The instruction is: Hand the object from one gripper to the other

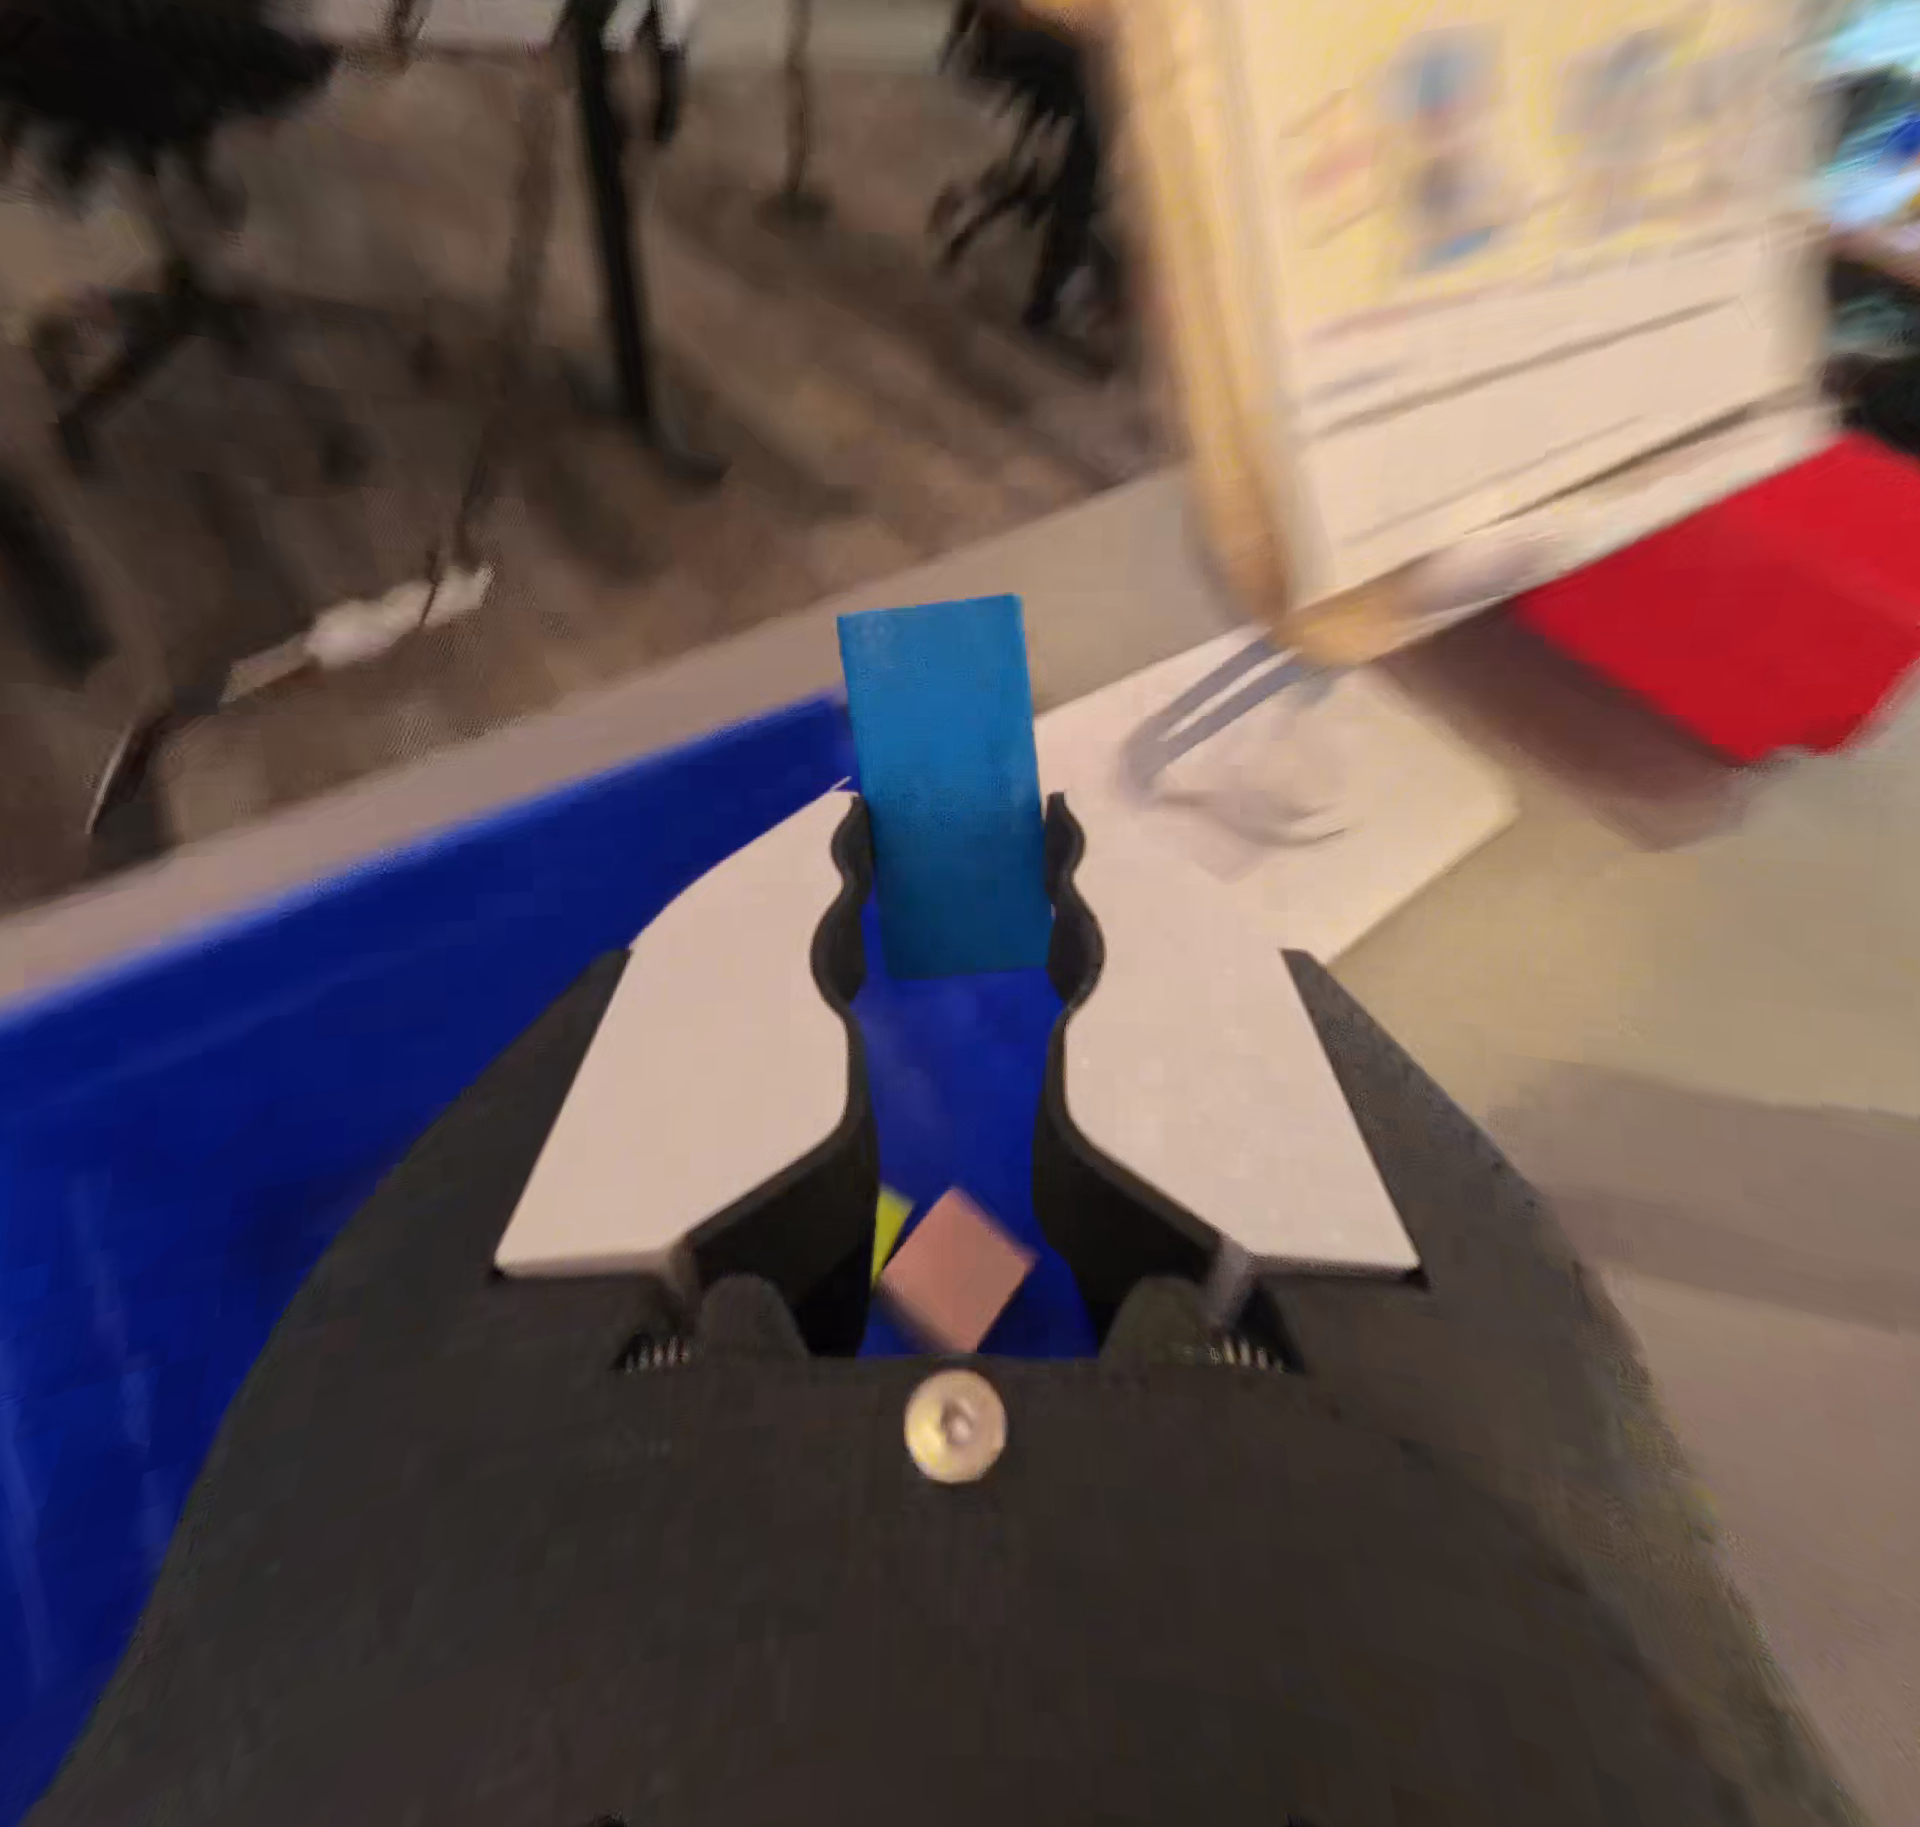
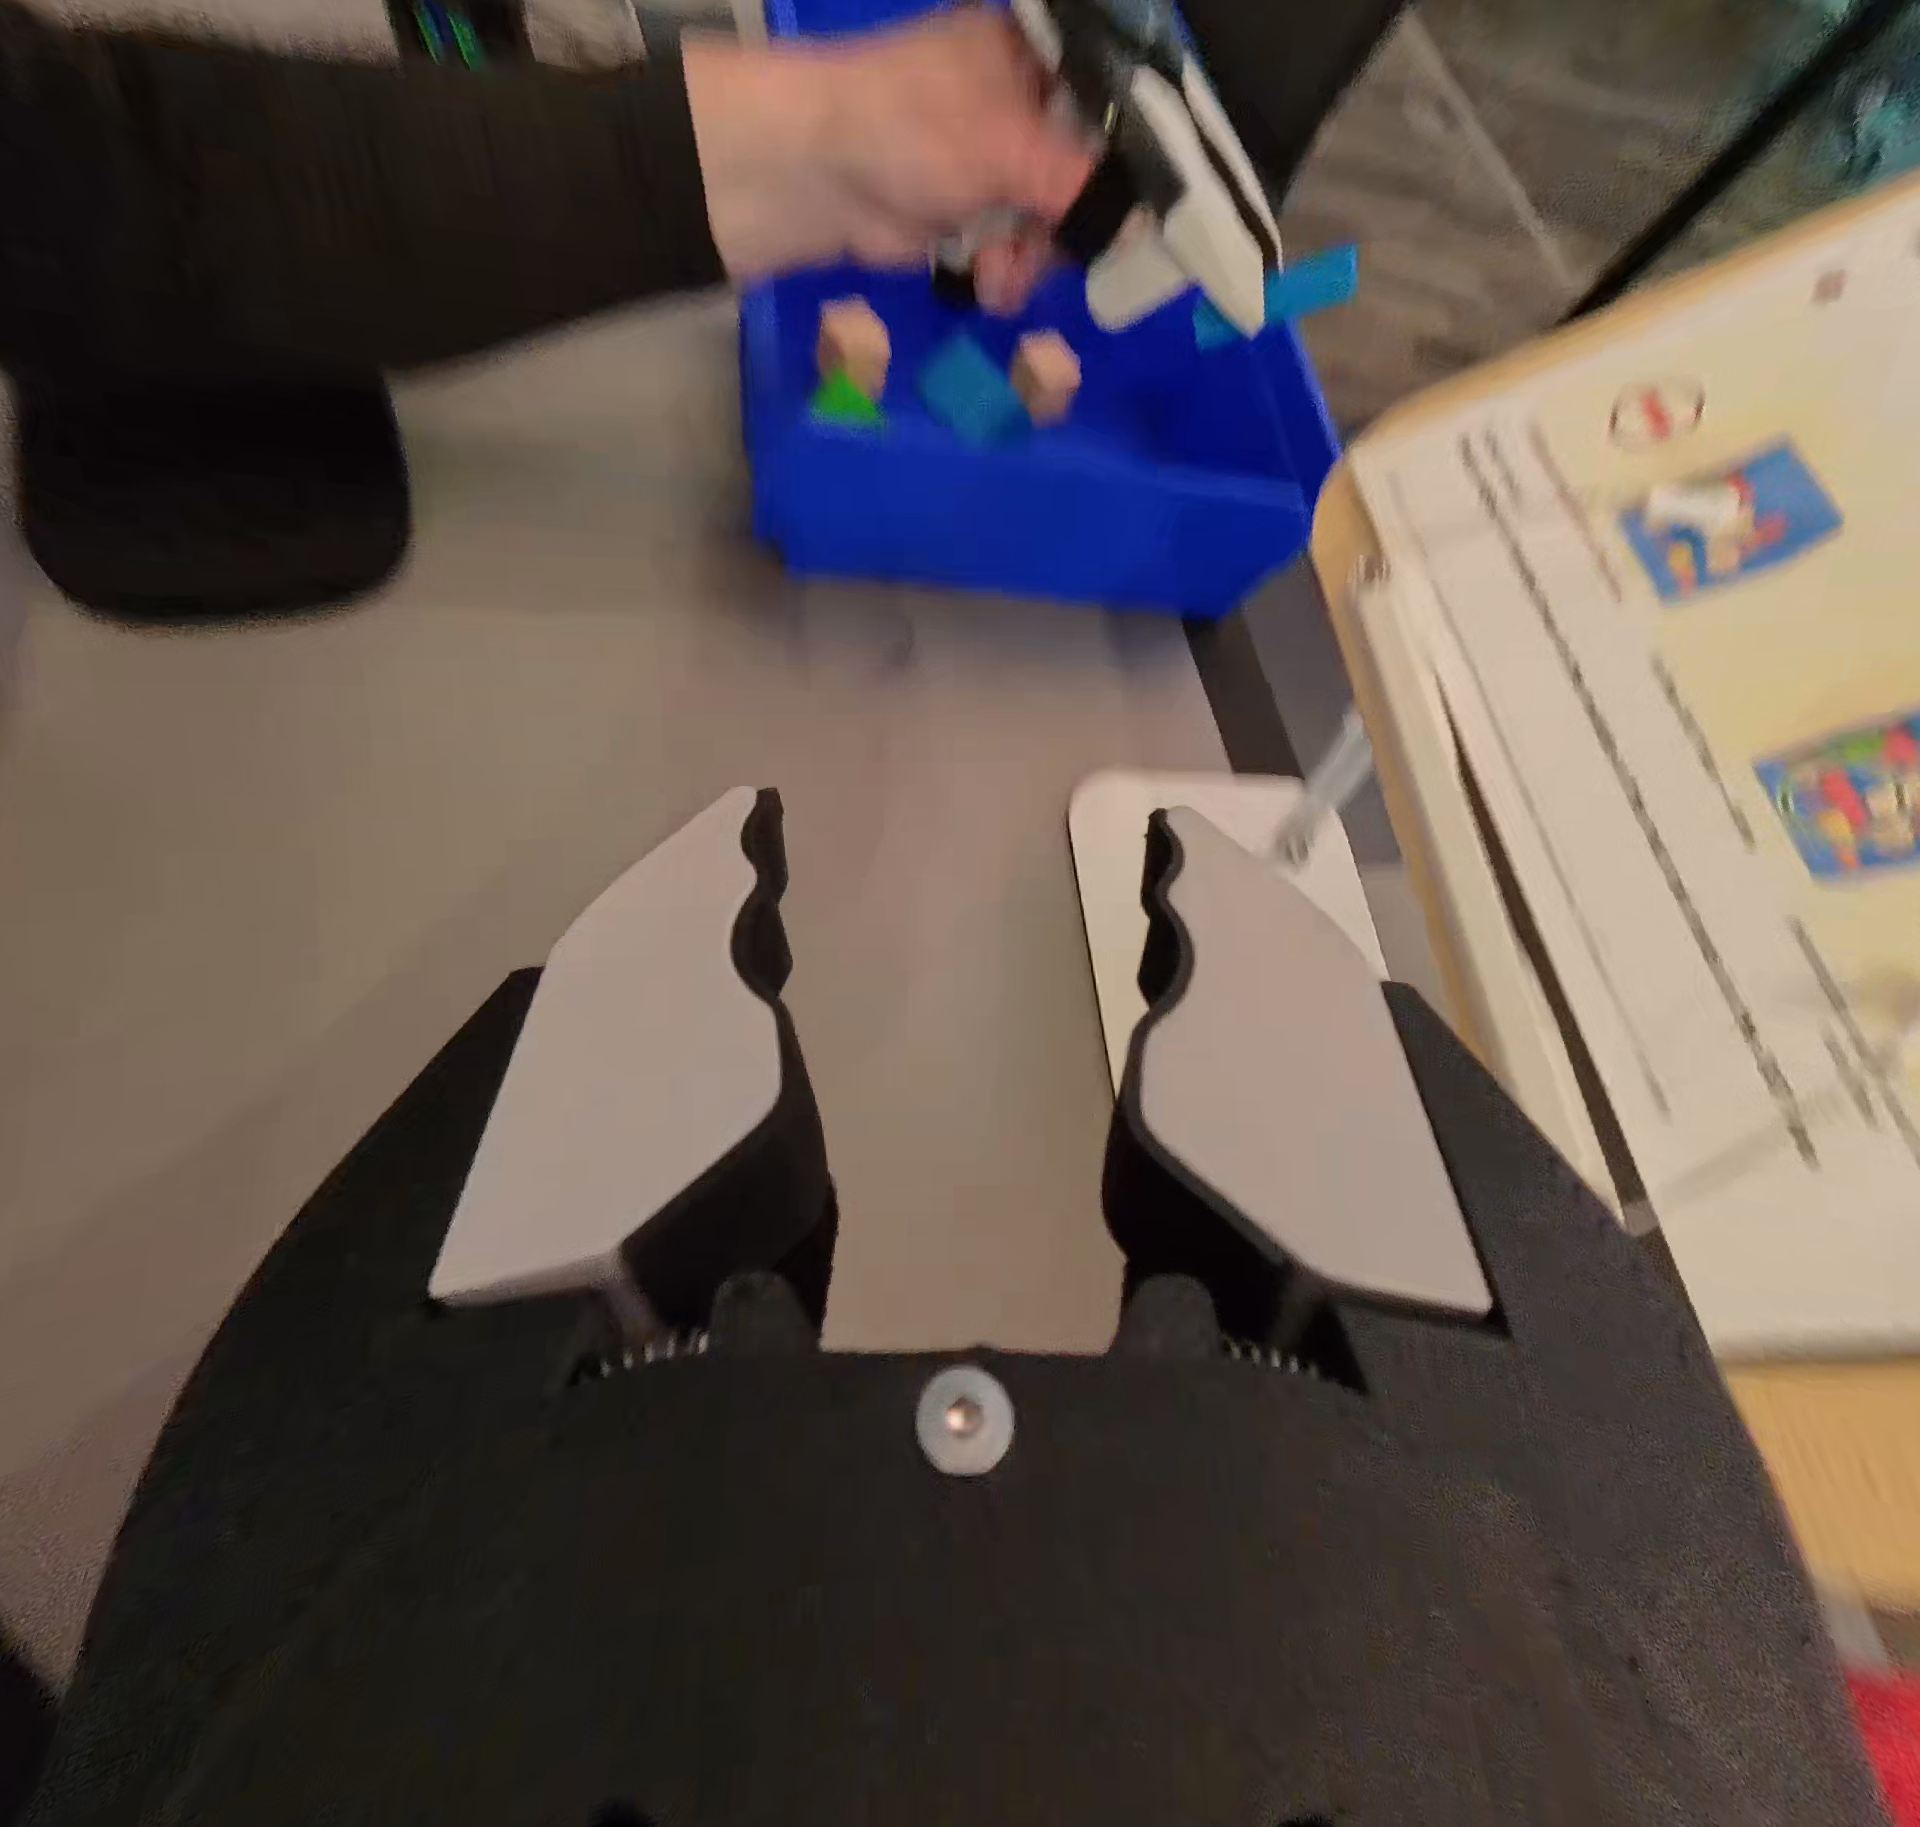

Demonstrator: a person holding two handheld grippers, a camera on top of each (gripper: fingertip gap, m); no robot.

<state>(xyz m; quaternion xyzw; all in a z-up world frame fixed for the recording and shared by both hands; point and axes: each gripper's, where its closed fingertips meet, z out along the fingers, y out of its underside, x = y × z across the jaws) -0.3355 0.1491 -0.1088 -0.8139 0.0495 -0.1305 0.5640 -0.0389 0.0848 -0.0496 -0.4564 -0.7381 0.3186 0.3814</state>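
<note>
Left gripper [image 1: 954, 842] clamps one blue block [image 1: 948, 785]. Right gripper [image 2: 961, 842] stands released, bare. Blue bin [image 2: 1039, 530], far: two tan blocks [image 2: 854, 343], one green, one teal.

Bare tabletop [image 2: 623, 738]; box [image 2: 1662, 738] seemingly rightward

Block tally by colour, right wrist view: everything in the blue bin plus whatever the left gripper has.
Blue: 2, one flat block clamped in the left gripper above the bin, one block inside it.
Natural wood: 2.
Green: 1.
Total: 5 that this blurred view shows.
</note>
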